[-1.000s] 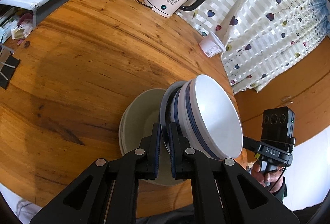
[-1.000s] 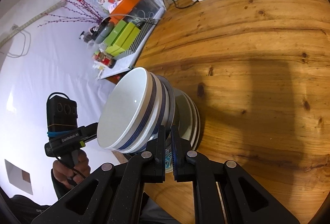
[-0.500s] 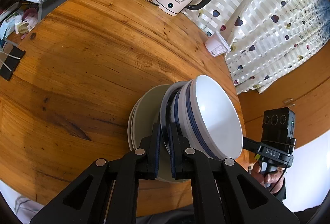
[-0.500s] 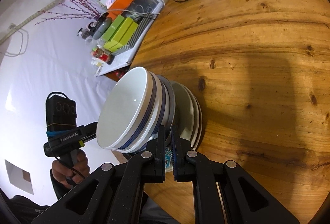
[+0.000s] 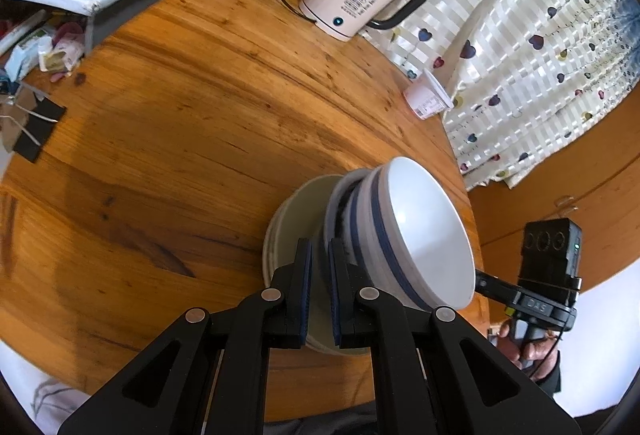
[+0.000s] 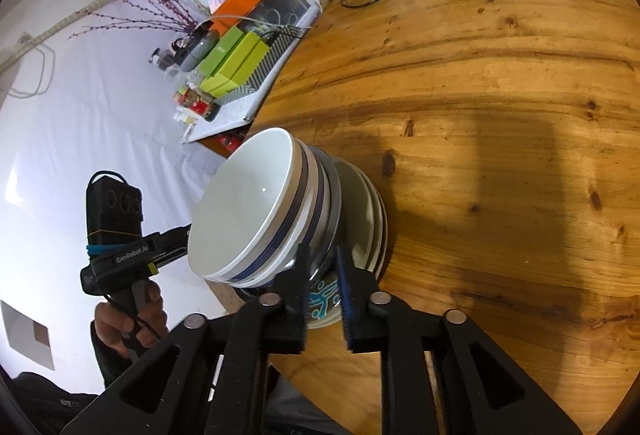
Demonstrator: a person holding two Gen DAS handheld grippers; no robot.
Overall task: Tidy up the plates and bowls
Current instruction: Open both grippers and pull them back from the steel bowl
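So the dishes are all in one pile near the table's (image 5: pixel 168 107) close edge: a few pale plates (image 5: pixel 288 219) at the bottom, then a stack of white bowls (image 5: pixel 416 231) with blue bands nested on top. Both wrist views look down at the stack from the near side, so the bowls read as tipped on their side.

The left gripper (image 5: pixel 319 271) is clamped tight on the rim at the bottom of the pile, pads pressed against it from both sides at about 6 o'clock of the stack. Exactly which rim it has, plate or lowest bowl, is hard to tell.

The right gripper (image 6: pixel 323 271) has just been opening. Its jaws now stand a bit apart with a gap on either side of the rim between them, so the pads aren't pressing on anything. There's a blue pattern visible on the dish between the fingers.

In the right wrist view the bowls (image 6: pixel 260 203) sit on the plates (image 6: pixel 368 211), with the other gripper's handle and the person's hand (image 6: pixel 132 319) at 8 o'clock. In the left view the right hand (image 5: pixel 528 347) shows at 4 o'clock.

Further back: a kettle (image 5: pixel 360 7) at 12 o'clock, a yogurt cup (image 5: pixel 426 101) at 1 o'clock by the curtain (image 5: pixel 520 35), and green boxes (image 6: pixel 232 63) off the table's side.
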